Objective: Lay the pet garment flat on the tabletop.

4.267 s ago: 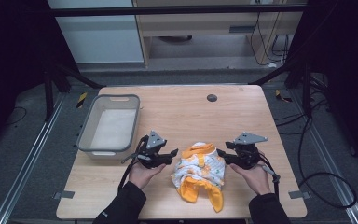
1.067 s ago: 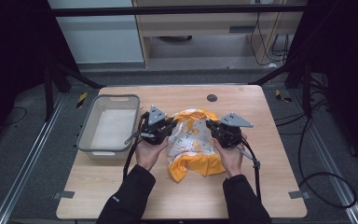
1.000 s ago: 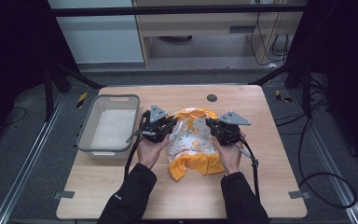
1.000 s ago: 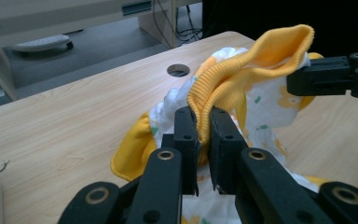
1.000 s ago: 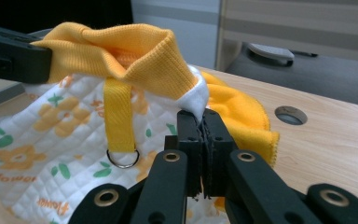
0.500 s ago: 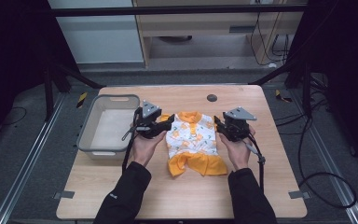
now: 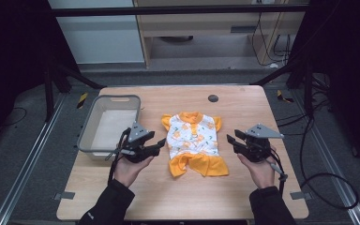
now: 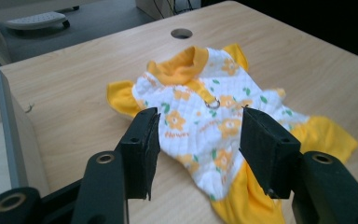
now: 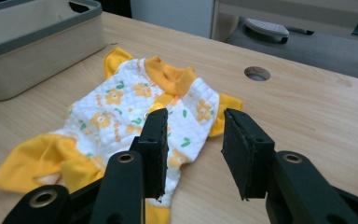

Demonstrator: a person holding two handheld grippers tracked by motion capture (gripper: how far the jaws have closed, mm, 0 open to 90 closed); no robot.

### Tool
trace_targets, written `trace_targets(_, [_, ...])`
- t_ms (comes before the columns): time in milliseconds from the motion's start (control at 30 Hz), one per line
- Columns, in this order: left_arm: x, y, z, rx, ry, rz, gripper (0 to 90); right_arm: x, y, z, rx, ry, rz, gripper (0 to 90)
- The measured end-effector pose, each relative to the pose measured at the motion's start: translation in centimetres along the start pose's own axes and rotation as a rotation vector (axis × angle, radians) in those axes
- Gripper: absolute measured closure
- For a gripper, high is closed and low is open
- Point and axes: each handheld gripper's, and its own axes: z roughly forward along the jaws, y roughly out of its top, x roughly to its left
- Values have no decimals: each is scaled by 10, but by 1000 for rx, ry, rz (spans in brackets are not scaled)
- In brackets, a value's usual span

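The romper point(image 7: 193, 140) lies spread flat mid-surface, collar toward the far edge, beside the bin point(image 7: 108, 124) at the left edge. The left claw point(image 7: 159, 143) and right claw point(image 7: 231, 140) flank it, jaws apart and empty; both jaws have just been opening.

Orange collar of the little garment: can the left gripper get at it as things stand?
Probably yes: the left gripper hangs open beside the garment, and nothing lies between it and the collar.
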Motion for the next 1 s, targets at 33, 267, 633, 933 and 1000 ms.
trace_targets(33, [-1,-4,-3,3,-2,0,472,0,0,0,0,0,0,604])
trace_targets(267, [-5,-29,-16,38,-37,-39,515,9,-18,-12,43,41,-13,614])
trace_targets(633, [-19,-62,-1,127,-56,-33,537,16,-48,-6,122,79,-14,634])
trace_targets(933, [-37,-70,11,165,-76,4,520,22,-68,-2,185,93,-29,635])
trace_targets(1000, [-38,-70,14,172,-77,6,519,22,-69,0,188,96,-23,635])
